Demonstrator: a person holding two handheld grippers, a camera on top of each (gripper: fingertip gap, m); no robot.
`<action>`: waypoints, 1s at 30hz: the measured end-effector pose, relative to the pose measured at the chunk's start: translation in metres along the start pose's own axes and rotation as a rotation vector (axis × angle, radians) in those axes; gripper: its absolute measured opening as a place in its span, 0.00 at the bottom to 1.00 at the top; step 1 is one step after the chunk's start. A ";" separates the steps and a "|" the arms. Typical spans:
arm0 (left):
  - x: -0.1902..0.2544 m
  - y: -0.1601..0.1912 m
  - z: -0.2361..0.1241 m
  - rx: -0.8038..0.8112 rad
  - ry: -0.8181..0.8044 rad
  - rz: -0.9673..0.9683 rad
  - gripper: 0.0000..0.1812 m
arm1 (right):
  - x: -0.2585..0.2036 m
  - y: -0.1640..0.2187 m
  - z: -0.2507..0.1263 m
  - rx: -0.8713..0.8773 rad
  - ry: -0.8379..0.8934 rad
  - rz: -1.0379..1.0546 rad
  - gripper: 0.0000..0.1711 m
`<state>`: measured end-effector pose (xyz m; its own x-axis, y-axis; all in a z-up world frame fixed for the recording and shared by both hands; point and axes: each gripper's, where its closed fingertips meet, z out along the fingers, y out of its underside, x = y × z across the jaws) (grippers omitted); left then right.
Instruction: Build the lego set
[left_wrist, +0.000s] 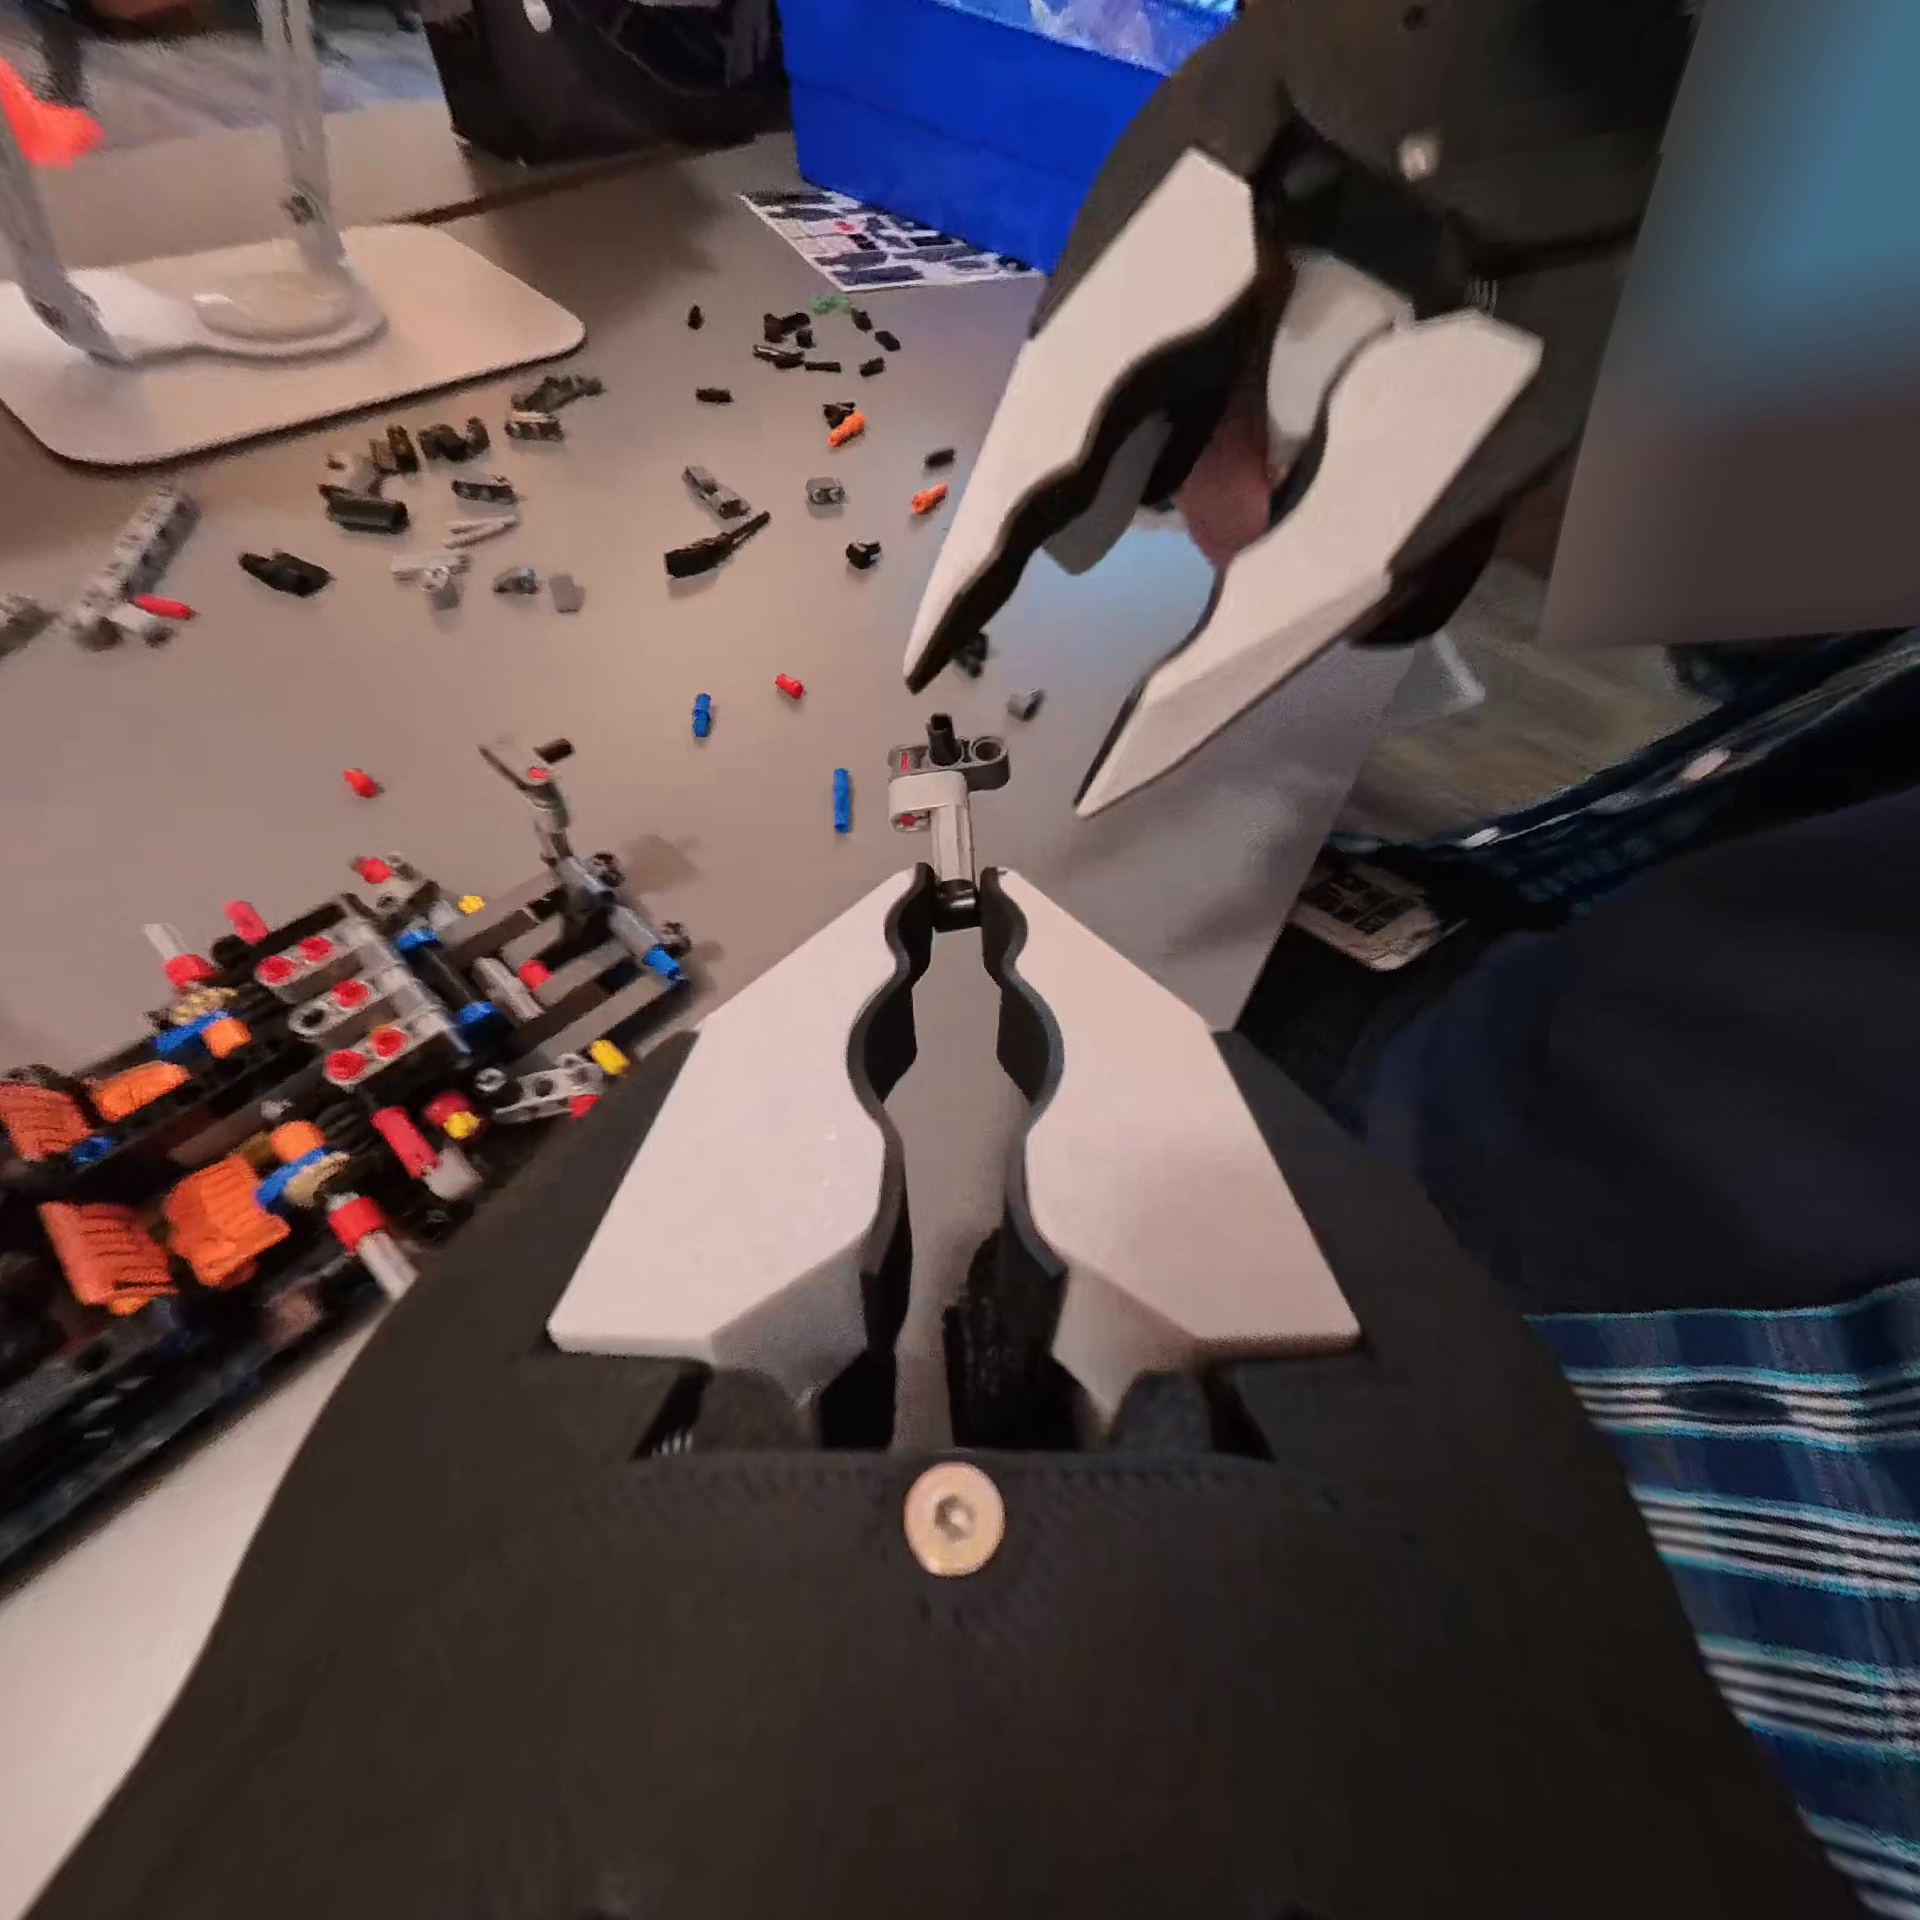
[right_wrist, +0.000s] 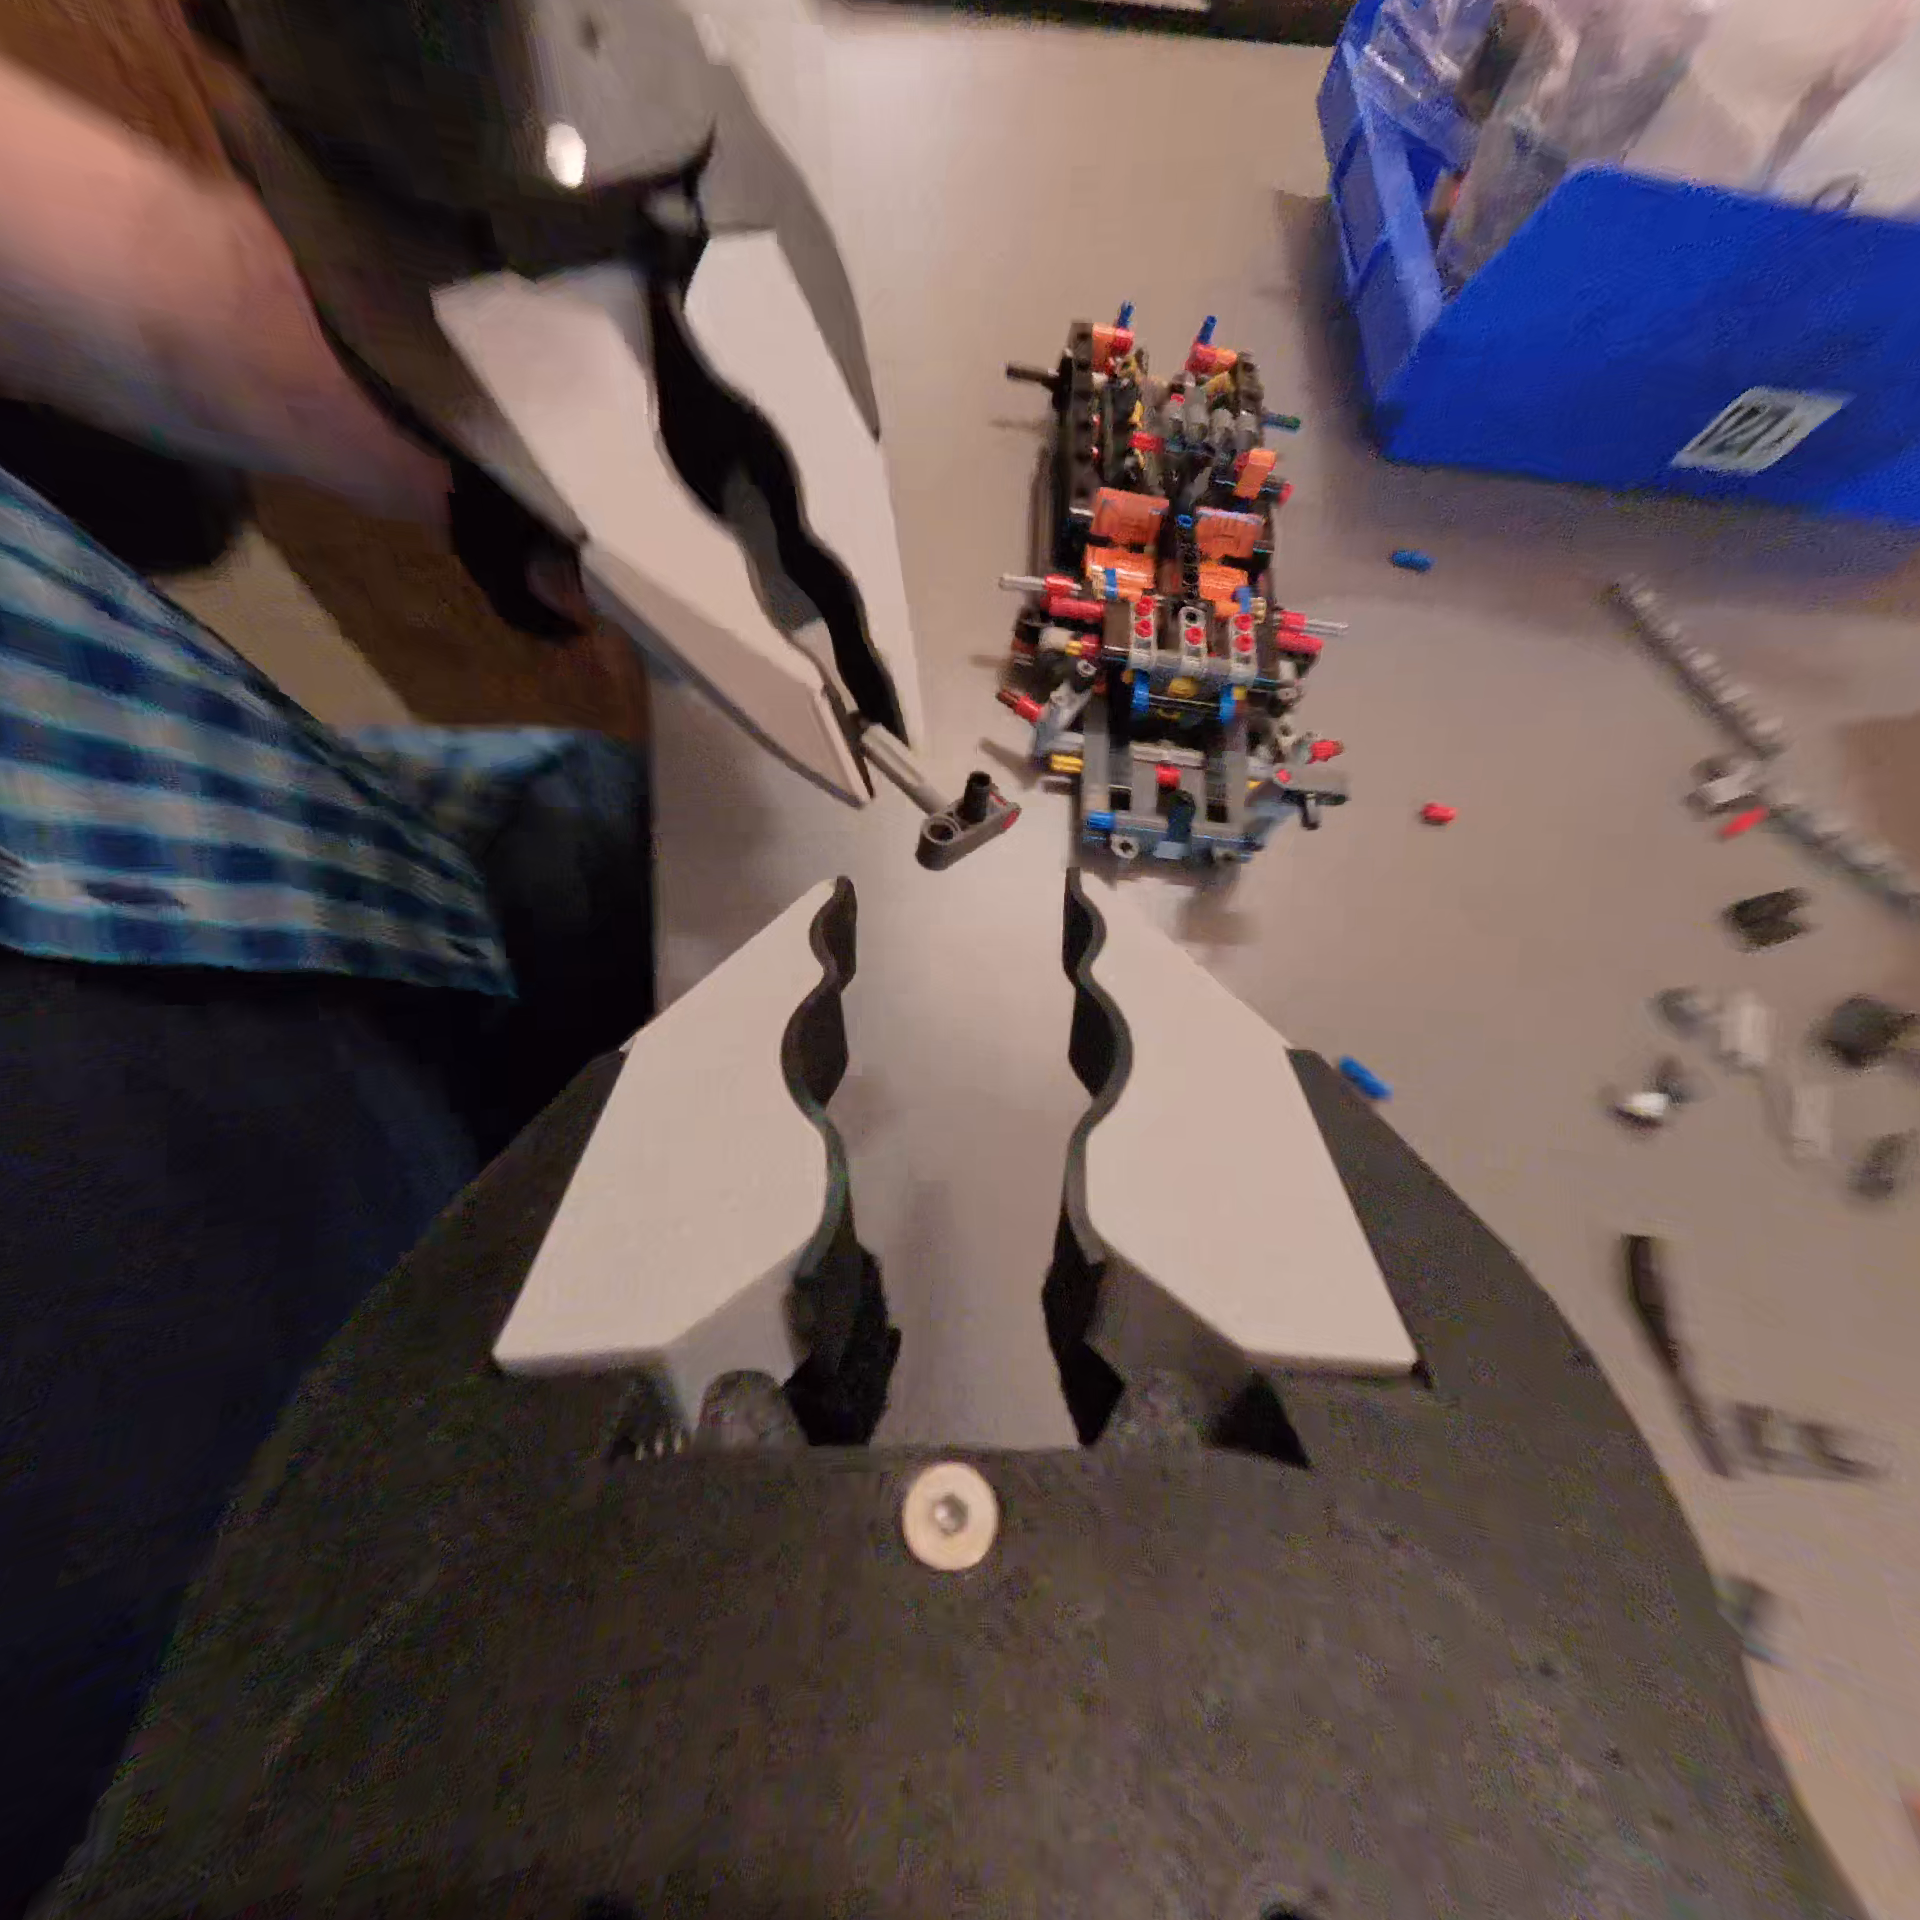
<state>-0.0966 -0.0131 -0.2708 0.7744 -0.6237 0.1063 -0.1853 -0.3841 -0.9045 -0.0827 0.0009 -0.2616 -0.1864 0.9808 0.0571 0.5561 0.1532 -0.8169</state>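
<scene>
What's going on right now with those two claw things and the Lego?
Left gripper shut on small grey sub-assembly, held above table. Right gripper open, empty, close by. Chassis build sits untouched. Nothing between them.

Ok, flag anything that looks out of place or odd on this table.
Nothing looks damaged or spilled. Loose pieces lie scattered across the table, normal for a build. The left tool pinches a small grey sub-assembly in the air; the right tool is open beside it.

Black tongs (left_wrist: 953, 888), white wavy-edged fingers (right_wrist: 717, 1122) (silver screw at base); blue plaid shirt (left_wrist: 1766, 1558).
</scene>
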 end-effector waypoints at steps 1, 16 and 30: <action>-0.002 0.000 0.000 -0.003 -0.031 0.061 0.04 | 0.001 -0.001 0.000 0.024 -0.046 0.082 0.23; -0.009 -0.020 0.001 0.025 -0.221 0.556 0.04 | 0.003 -0.020 -0.005 0.234 -0.389 0.480 0.07; -0.028 -0.015 -0.006 0.074 -0.214 0.394 0.11 | 0.014 -0.030 -0.004 0.250 -0.367 0.335 0.04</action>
<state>-0.1194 0.0058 -0.2573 0.7627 -0.5547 -0.3326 -0.4531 -0.0914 -0.8868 -0.0988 0.0110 -0.2336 -0.3269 0.8578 -0.3967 0.4325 -0.2374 -0.8698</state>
